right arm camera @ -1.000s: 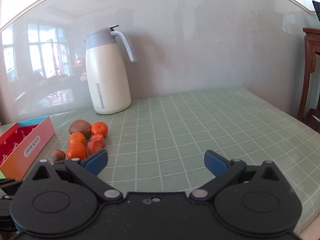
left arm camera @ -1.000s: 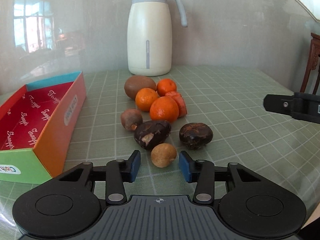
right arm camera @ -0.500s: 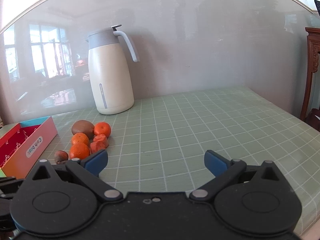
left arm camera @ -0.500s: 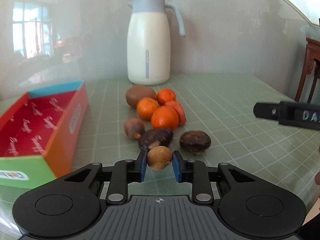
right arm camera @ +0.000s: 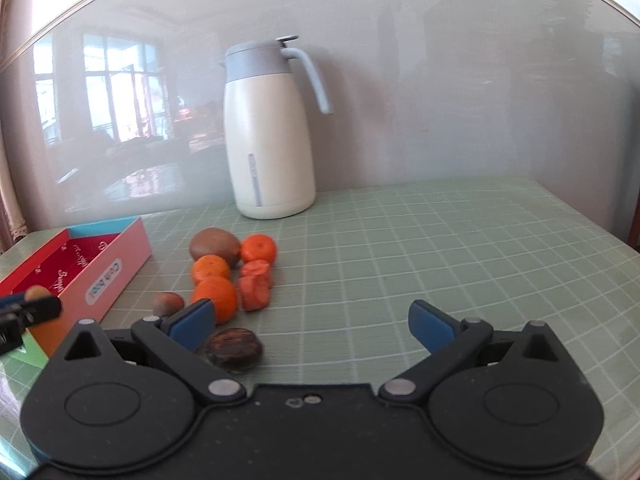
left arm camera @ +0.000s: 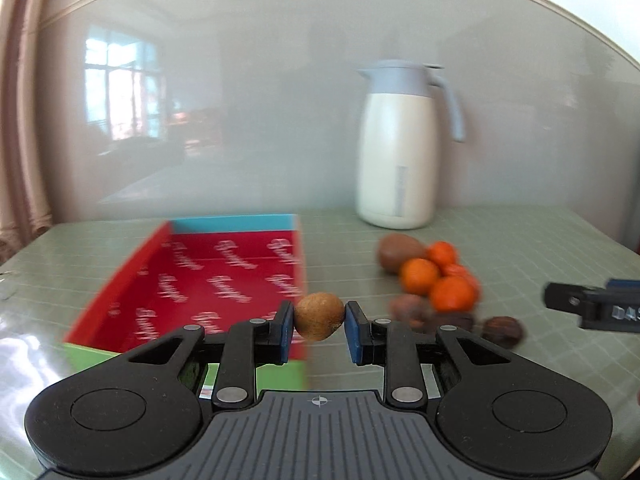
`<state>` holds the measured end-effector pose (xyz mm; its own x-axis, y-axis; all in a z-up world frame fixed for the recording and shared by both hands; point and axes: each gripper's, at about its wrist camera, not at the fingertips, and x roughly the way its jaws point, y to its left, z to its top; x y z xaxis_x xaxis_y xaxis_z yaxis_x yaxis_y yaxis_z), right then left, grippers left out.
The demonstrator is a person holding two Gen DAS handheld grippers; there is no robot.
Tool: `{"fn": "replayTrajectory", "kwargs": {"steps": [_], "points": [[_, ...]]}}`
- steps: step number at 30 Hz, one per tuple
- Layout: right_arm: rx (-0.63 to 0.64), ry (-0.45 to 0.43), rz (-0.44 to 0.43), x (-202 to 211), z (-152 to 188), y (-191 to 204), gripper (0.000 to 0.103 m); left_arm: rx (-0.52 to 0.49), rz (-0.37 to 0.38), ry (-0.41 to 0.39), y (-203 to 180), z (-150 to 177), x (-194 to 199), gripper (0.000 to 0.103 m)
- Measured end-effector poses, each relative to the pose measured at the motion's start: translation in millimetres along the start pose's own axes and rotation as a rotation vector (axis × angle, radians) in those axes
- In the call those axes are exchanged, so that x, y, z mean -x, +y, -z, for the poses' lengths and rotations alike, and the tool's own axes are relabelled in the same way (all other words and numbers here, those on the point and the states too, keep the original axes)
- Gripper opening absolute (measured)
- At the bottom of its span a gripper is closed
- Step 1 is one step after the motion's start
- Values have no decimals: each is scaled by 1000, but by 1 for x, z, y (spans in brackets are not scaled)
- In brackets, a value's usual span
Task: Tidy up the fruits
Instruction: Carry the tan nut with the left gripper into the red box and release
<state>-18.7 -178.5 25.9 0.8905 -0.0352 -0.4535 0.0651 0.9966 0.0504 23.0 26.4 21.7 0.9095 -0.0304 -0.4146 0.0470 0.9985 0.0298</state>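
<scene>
My left gripper is shut on a small tan round fruit and holds it in the air at the right wall of a red box. The fruit pile lies to the right: a brown kiwi, oranges, reddish pieces and dark brown fruits. My right gripper is open and empty, low over the table, just right of the pile. The left gripper's tip with the tan fruit also shows in the right wrist view, over the box.
A cream thermos jug with a grey lid stands at the back by the wall. The table has a green checked cloth. The right gripper's finger shows at the right edge of the left wrist view.
My left gripper closed on the tan fruit, lifted it from the table and swung left toward the red box. My right gripper moved closer to the fruit pile.
</scene>
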Motion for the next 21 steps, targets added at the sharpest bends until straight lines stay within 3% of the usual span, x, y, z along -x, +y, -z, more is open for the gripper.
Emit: {"fn": "replayTrajectory", "kwargs": {"steps": [9, 21], "points": [[19, 12, -25, -9, 0, 22, 103, 59, -87, 27, 52, 0, -16, 28], [24, 21, -35, -14, 1, 32, 103, 70, -99, 65, 55, 4, -33, 28]]}}
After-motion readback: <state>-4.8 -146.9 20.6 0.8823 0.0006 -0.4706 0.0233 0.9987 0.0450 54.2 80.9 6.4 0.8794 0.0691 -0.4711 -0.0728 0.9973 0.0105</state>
